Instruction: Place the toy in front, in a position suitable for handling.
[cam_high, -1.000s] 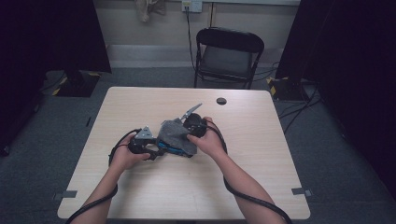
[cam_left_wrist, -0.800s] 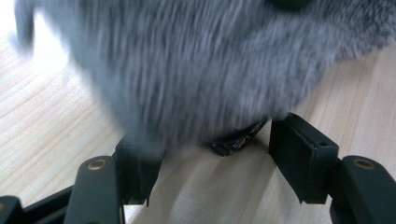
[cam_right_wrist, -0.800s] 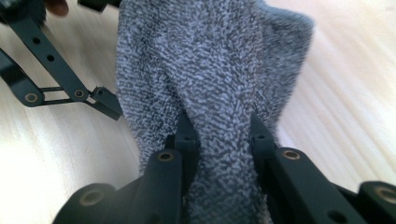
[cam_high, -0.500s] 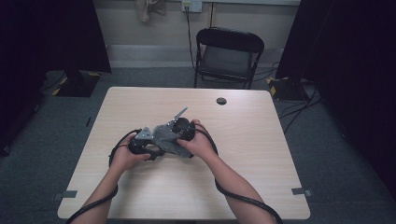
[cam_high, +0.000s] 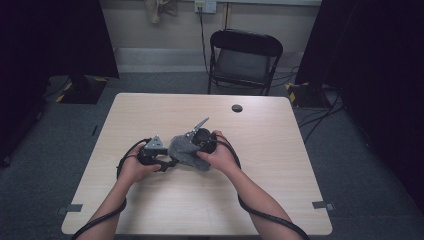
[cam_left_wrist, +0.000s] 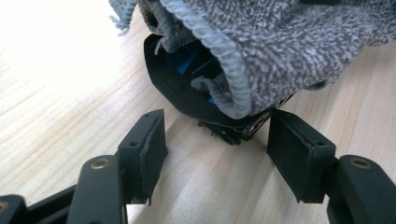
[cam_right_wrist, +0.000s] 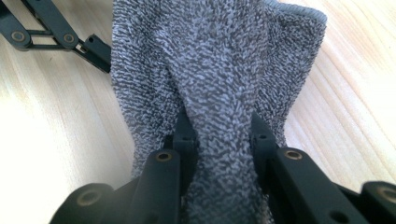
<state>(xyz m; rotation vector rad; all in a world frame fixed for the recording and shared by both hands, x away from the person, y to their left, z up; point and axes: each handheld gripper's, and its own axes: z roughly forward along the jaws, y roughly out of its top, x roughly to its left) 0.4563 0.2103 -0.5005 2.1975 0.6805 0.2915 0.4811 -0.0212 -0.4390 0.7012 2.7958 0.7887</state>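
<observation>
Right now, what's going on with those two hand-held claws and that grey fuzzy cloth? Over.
Right gripper shut on grey terry cloth. Left gripper open, jaws apart beside the cloth's hem, nothing pinched. Cloth bunched between both on the wooden table. Small black round cap far off, not in the way.

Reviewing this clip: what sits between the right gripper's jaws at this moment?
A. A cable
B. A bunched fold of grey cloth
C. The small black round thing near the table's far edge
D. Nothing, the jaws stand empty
B. In the right gripper view the right gripper has both jaws pressed against a bunched fold of the grey cloth that runs up between them.
</observation>
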